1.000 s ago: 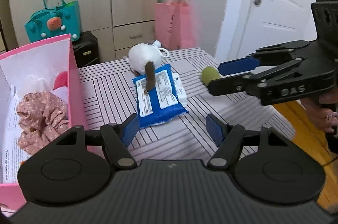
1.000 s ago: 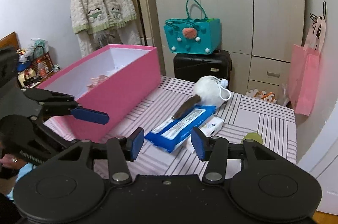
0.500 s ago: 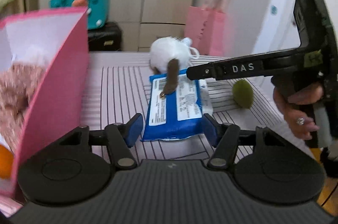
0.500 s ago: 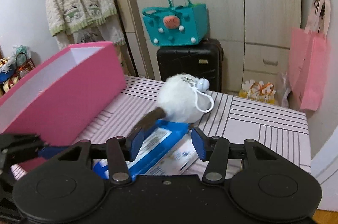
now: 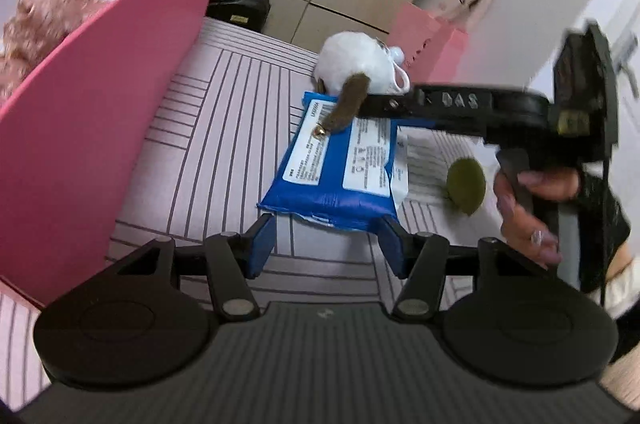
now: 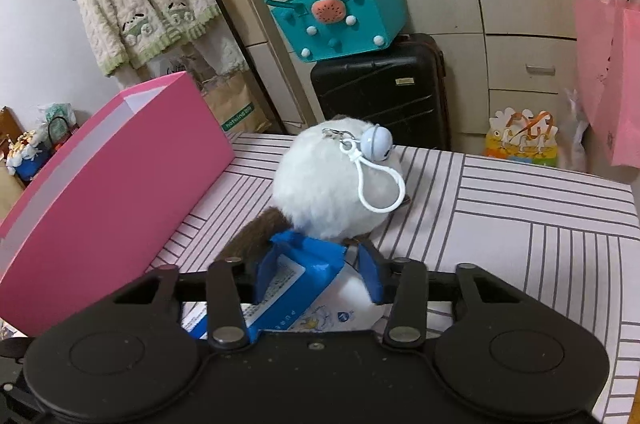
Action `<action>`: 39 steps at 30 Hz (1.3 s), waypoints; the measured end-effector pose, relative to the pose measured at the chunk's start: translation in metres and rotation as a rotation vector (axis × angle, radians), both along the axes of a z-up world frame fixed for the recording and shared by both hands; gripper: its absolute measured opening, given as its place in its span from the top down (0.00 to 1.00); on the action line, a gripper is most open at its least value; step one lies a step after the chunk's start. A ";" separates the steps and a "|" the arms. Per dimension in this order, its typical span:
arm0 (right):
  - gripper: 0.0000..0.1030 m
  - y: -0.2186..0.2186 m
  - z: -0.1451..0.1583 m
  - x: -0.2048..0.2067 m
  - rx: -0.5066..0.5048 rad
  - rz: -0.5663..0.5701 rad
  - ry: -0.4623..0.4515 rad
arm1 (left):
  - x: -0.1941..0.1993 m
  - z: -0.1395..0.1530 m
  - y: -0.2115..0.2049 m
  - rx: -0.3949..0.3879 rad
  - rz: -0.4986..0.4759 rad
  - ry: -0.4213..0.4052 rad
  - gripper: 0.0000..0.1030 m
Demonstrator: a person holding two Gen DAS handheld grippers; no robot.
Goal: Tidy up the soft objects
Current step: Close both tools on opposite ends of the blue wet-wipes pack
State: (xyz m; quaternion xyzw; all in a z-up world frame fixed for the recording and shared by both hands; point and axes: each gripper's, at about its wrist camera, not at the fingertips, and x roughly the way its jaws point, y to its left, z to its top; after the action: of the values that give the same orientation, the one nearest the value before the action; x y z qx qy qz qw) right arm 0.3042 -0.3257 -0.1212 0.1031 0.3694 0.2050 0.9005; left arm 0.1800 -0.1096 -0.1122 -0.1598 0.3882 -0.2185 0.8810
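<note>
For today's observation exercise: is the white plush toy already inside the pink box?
No, the white plush toy sits on the striped table, outside the pink box.

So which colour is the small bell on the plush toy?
Pale blue bell, clearest in the right wrist view.

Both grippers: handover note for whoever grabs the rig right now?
Left gripper: open, empty, low over the table at the near end of the blue wipes pack.
Right gripper: open, fingers straddling the pack's far end, just short of the white plush keychain; nothing gripped.
Done: floral scrunchie lies in the pink box.
Left: plush, blue pack, the white pack under it, and the green ball, all on the table.
</note>
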 end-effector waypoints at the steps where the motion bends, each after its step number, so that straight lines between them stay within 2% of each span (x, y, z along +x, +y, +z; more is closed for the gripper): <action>1: 0.66 0.000 0.001 0.000 0.000 0.005 -0.007 | 0.002 -0.002 0.003 -0.035 0.018 0.011 0.46; 5: 0.74 -0.003 0.005 -0.001 0.008 0.014 0.000 | 0.010 -0.008 0.010 -0.133 0.067 0.033 0.46; 9: 0.78 -0.010 0.003 -0.003 0.053 0.008 0.022 | 0.010 -0.008 0.007 -0.126 0.086 0.013 0.48; 11: 0.79 -0.012 0.002 -0.006 0.083 0.015 0.036 | 0.009 -0.009 0.003 -0.103 0.068 0.004 0.57; 14: 0.79 -0.010 0.003 -0.013 0.087 0.040 0.024 | 0.004 -0.009 -0.001 -0.059 0.062 -0.025 0.62; 22: 0.79 -0.013 0.013 -0.037 0.076 0.064 0.008 | -0.005 -0.004 -0.005 0.013 -0.024 -0.050 0.63; 33: 0.79 -0.007 0.017 -0.082 0.017 0.049 -0.012 | -0.021 0.000 0.001 0.018 -0.101 -0.017 0.63; 39: 0.77 -0.017 0.007 -0.099 0.016 0.035 0.053 | -0.024 0.002 -0.002 0.054 -0.145 -0.009 0.63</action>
State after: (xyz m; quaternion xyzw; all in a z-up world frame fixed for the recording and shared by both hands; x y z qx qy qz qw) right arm 0.2056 -0.3426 -0.1142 0.1093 0.3930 0.2209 0.8859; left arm 0.1556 -0.1115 -0.1099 -0.1063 0.4004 -0.2717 0.8686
